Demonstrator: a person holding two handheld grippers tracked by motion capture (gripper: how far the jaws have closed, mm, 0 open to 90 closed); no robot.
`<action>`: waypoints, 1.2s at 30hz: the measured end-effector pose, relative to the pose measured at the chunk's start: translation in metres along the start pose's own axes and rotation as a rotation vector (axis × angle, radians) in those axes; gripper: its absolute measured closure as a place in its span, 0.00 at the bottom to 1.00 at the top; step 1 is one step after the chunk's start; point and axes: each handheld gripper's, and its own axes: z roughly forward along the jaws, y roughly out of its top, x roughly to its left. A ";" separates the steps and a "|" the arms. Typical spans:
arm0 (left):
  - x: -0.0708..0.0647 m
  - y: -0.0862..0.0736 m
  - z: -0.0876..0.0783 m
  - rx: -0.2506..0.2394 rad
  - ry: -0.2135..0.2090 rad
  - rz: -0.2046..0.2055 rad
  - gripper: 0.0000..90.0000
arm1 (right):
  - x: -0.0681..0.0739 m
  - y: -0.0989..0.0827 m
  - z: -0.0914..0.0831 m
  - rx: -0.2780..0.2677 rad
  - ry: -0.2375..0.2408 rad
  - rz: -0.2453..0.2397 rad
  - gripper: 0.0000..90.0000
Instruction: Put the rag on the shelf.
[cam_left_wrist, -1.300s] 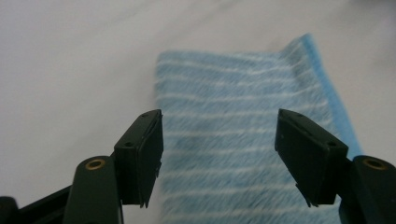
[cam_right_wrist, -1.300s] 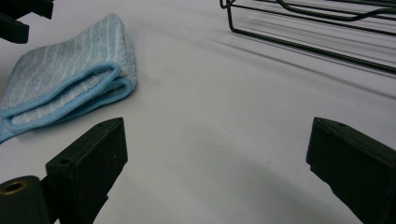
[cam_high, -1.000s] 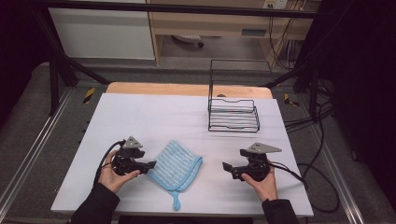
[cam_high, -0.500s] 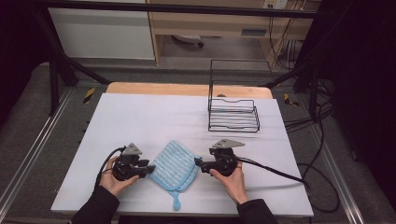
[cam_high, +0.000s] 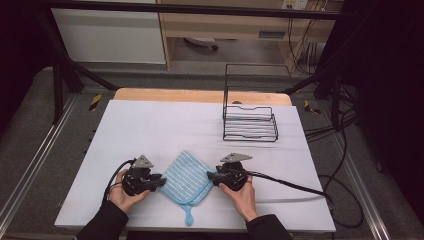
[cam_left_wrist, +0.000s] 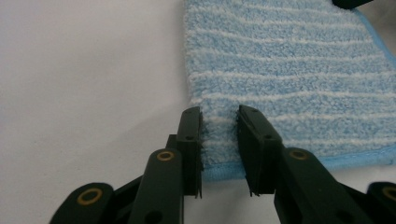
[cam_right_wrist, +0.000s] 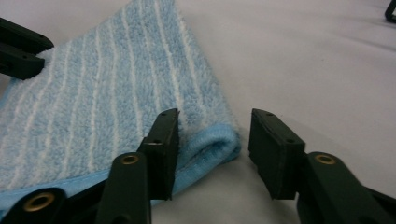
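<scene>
Blue striped cloth (cam_high: 186, 181), folded into a diamond with a hanging loop trailing toward the near edge, lies on the white worktop (cam_high: 150, 125) close to the person, between the two hands. A black wire rack (cam_high: 249, 120) stands well apart from it at the far right.

Left gripper (cam_high: 159, 182) sits at the cloth's left corner. In the left gripper view its jaws straddle the bound hem (cam_left_wrist: 219, 172), with a narrow strip of terry between them; they have just been closing, and the pads look to be at the pile, though I cannot tell whether they are truly pinching yet. Right gripper (cam_high: 211, 176) is at the right corner. In the right gripper view its jaws have also just been closing, but they remain parted: one jaw rests against the folded edge (cam_right_wrist: 210, 142), while the other stands clear of it on bare worktop, so nothing is gripped there.

To my eye, the step in hand is taking hold of both side corners. Doing it well means getting every folded layer inside each bite, not just the top one. The right gripper looks set a little too far to the side, so it should slide over until the fold lies between both jaws before it clamps. Both jaws ought to stay low against the worktop and bite behind the hem, so the cloth will not slip out when lifted.
</scene>
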 end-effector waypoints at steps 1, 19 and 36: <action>0.000 0.000 0.000 0.002 -0.002 0.000 0.79 | 0.000 0.000 0.000 0.005 0.007 0.009 0.65; -0.021 0.006 0.000 -0.002 -0.107 -0.067 0.95 | -0.013 0.018 -0.028 0.015 0.080 0.089 0.90; -0.093 0.022 0.037 -0.058 -0.101 -0.056 0.94 | -0.055 0.033 -0.035 0.037 -0.032 -0.041 0.90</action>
